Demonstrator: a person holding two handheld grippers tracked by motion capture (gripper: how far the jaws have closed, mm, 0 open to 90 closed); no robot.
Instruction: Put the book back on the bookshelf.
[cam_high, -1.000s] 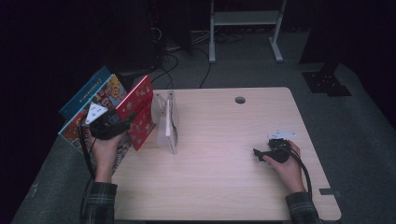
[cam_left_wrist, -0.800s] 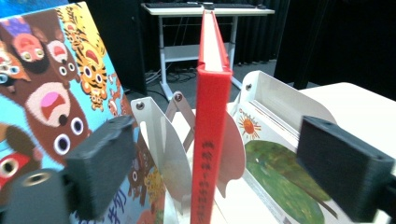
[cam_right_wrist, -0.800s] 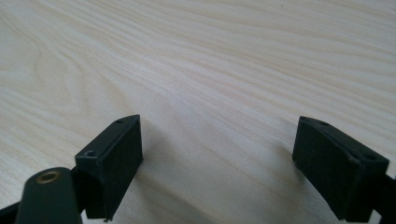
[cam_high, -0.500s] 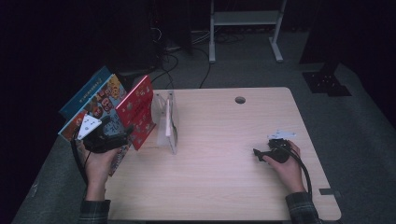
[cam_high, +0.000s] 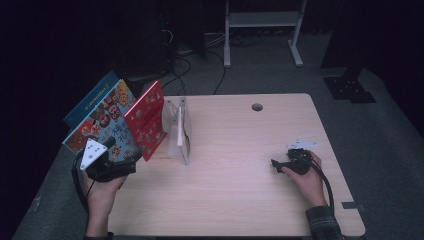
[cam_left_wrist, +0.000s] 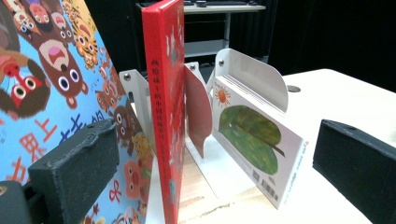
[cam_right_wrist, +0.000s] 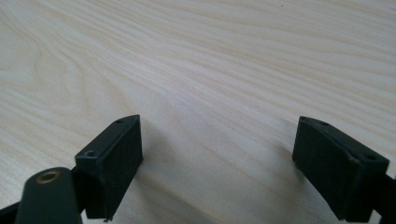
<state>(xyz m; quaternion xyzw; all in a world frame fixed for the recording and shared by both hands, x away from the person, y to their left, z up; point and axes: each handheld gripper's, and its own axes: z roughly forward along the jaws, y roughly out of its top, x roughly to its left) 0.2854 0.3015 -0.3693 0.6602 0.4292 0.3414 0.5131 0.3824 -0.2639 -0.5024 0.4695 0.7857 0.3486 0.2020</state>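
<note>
Three picture books upright at the table's left end, just ahead of the left gripper (cam_high: 131, 167). Farthest left of that gripper, a blue book (cam_high: 102, 120) crowded with cartoon animals, leaning outward past the table (cam_high: 240, 200) edge. Next, dead ahead of the spread jaws, a red book (cam_left_wrist: 166, 107) on its bottom edge, spine facing the gripper, free of both pads. Jaws just opened wide, nothing between them. Beyond and right of the red book, a white bookend rack (cam_left_wrist: 250, 74) with a small white board book (cam_left_wrist: 254, 140) bearing a green leaf and a sun, leaning against one divider. Well apart, near the table's right end, the right gripper (cam_high: 276, 164) low over bare wood, jaws wide apart and holding nothing, a hand (cam_high: 307, 177) wrapped around its body.
</note>
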